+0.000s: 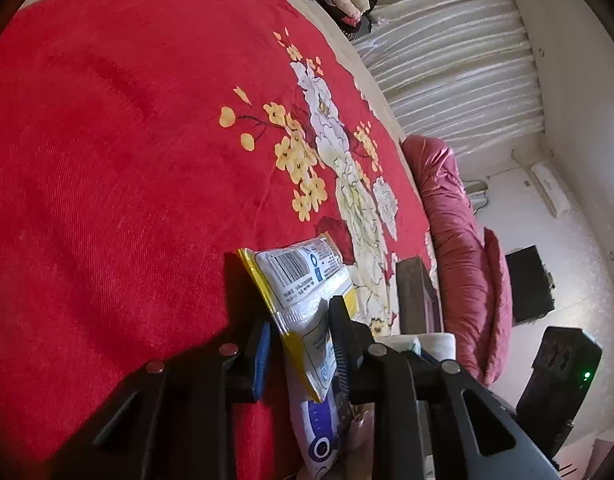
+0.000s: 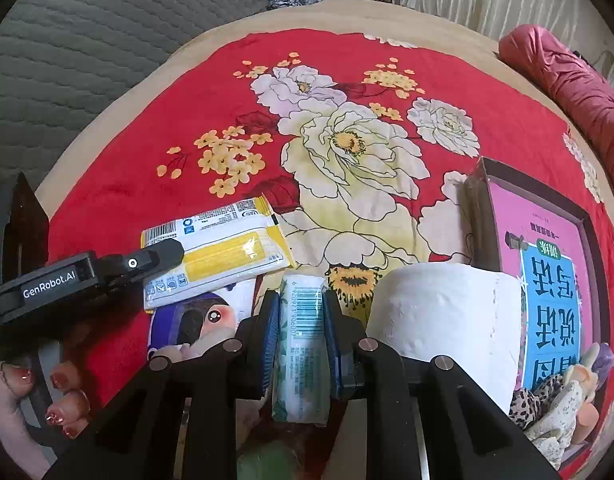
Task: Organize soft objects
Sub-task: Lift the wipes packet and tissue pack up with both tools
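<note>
The right tongs (image 2: 299, 332) are closed onto a small green-and-white tissue pack (image 2: 301, 344), the blue pads pressing both of its long sides, so the pack stands on edge between them just above the red floral blanket (image 2: 119, 208) on the bed. The left tongs (image 1: 303, 332) have a yellow-and-white wipes packet (image 1: 299, 280) between their pads; in the left wrist view the packet looks pinched near one end and hangs skewed, though from the right wrist view only the upper finger is seen lying across the packet's corner, so how firm that hold is I cannot tell. The main risk, as I judge it, is on the left: a slick film packet caught by its edge may pivot or slide out if the tongs swing quickly. The tissue pack is soft and could bulge and creep out of the right pads if squeezed harder or tilted. Both pairs of tongs work close together, with a purple-printed packet (image 2: 195, 320) lying partly under the wipes packet, so a careless lift could drag that one along. Just right of the right tongs stands a toilet paper roll (image 2: 439, 312), touching or nearly touching a box with a pink and blue cover (image 2: 547, 264); a sideways move could knock the roll over or push it against the box. The plush blanket gives an uneven footing, so whatever is set down on edge may topple.
</note>
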### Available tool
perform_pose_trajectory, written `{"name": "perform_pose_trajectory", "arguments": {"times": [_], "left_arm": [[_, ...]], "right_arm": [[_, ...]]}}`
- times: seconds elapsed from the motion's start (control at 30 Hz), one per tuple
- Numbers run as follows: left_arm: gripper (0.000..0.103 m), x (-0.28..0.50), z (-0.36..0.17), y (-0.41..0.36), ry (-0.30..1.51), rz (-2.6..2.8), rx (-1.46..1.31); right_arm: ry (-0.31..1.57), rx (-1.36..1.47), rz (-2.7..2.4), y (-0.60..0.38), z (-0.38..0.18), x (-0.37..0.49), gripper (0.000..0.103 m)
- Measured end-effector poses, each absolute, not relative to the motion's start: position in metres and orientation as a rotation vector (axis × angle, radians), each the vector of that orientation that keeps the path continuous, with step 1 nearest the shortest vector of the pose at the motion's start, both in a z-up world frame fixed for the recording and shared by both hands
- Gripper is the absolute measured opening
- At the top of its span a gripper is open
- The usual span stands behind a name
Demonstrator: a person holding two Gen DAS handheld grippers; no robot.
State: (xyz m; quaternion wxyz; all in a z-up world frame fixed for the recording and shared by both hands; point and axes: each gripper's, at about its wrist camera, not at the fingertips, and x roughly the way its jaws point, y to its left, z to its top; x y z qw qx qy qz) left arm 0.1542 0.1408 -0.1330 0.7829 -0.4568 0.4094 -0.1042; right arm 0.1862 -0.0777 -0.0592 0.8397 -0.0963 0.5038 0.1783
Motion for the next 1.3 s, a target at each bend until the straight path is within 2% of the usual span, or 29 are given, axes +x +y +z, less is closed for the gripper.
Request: {"name": "perform_pose_trajectory", "arguments": {"times": [0.23,0.43,0.87,1.03,1.17,1.3], "left_arm": [[0.02,0.152,-0.13,0.145,0.84,-0.222,-1.004],[0.02,0.15,-0.134,0.158,0.832,-0.222,-1.086],[0.022,0.146,-0.12,0.153,0.864,-0.175,-0.967],[0.022,0.14,-0.109,0.156,0.81,-0.153,-0.927],[0.022,0.137,-0.103,0.161,0.769,-0.151,-0.919],[0.018,0.142,-0.11,0.157,0.805,-0.174,-0.924]], "right_arm": [[1.032,-0.181,0.389,-0.082,-0.051,0.183,0.022],[1.029,-0.172,0.412,-0.082,-0.046,0.178,0.022],[1.03,-0.143,0.424,-0.086,-0.048,0.178,0.022],[1.033,-0.133,0.427,-0.086,-0.05,0.178,0.022],[1.034,-0.123,0.426,-0.087,-0.05,0.178,0.022],[1.041,-0.099,0.441,-0.089,-0.051,0.178,0.022]]}}
